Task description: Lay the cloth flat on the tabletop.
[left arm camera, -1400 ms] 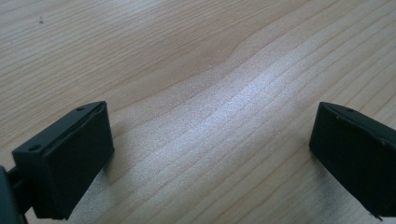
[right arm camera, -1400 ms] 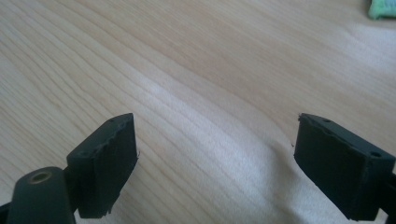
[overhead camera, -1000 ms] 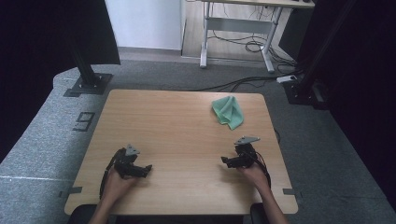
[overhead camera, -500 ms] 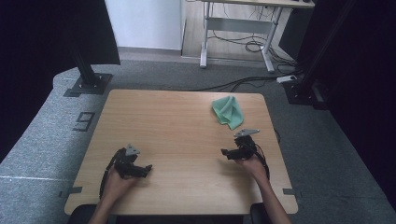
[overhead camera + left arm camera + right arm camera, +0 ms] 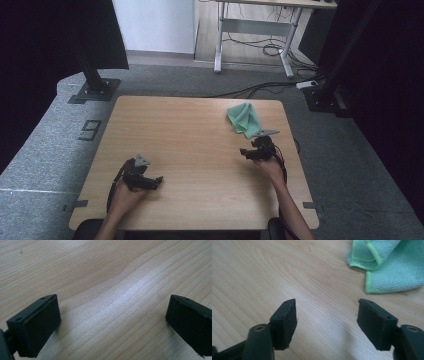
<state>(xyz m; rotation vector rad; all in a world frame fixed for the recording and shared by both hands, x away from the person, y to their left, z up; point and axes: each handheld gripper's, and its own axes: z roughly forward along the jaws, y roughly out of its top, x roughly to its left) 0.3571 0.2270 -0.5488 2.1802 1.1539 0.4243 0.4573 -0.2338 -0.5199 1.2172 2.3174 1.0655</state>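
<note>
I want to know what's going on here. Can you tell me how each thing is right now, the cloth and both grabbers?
green cloth: crumpled and folded over, lying loose on the table.
right gripper: open, near the cloth, not touching it.
left gripper: open, nothing between its jaws.

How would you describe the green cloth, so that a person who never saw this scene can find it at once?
Start at the wooden table and go to its far right corner. There lies the green cloth, crumpled and folded, just beyond the open right claw. It is the only soft, coloured thing on the table, with a brighter green stitched edge.
</note>
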